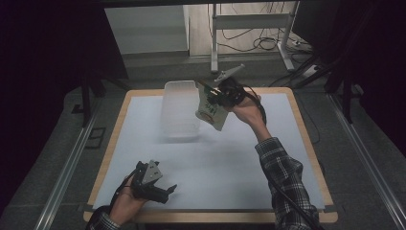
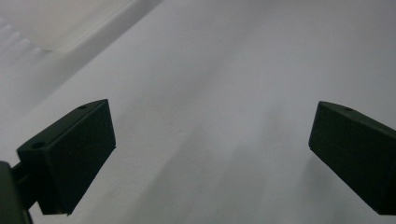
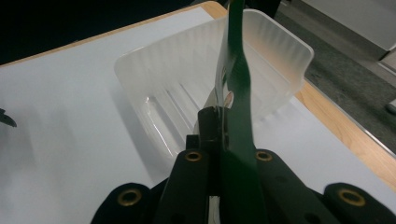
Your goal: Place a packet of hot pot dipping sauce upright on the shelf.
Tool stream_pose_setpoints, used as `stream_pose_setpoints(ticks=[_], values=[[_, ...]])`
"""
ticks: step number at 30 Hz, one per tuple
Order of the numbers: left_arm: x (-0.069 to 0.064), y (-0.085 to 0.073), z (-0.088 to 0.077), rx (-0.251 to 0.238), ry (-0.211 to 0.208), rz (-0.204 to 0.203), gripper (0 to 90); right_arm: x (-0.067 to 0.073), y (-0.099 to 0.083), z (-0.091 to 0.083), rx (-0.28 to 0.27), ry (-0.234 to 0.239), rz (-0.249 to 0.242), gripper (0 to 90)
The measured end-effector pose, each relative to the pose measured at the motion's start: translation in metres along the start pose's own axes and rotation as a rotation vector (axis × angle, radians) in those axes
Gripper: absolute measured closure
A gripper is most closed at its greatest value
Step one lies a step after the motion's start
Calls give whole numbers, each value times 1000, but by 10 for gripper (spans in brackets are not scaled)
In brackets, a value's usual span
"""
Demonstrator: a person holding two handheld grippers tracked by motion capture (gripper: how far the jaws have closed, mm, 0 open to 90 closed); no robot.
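Both grippers differ: my right gripper clamps a green packet just beside the clear tub, so I'd swing over its rim before releasing, left gripper agape.

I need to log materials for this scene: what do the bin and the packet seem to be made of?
The bin looks like thin translucent plastic, milky and ribbed, the table showing faintly through. The packet, pinched in the right gripper, looks like printed glossy film or foil; its edge bends, but which one is unclear.
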State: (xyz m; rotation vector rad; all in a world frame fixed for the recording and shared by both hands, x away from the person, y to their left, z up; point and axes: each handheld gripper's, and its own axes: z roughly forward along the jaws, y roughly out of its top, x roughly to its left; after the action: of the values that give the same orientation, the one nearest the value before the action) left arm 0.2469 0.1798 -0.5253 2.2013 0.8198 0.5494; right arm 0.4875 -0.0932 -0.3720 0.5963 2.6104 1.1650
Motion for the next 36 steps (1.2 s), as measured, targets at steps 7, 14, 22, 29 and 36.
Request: stream_pose_setpoints(ticks=[7, 14, 22, 29, 36], values=[[-1, 0, 1, 3, 4, 5, 5, -2, 10, 16, 16, 33, -35, 893], [-1, 0, 1, 6, 7, 12, 5, -5, 20, 31, 53, 9, -68, 892], [-1, 0, 0, 12, 8, 21, 5, -2, 34, 46, 54, -12, -97, 891], [-1, 0, 0, 13, 13, 30, 5, 8, 47, 61, 46, -5, -125, 889], [-2, 0, 0, 12, 11, 30, 5, 19, 58, 76, 34, 7, -149, 889]])
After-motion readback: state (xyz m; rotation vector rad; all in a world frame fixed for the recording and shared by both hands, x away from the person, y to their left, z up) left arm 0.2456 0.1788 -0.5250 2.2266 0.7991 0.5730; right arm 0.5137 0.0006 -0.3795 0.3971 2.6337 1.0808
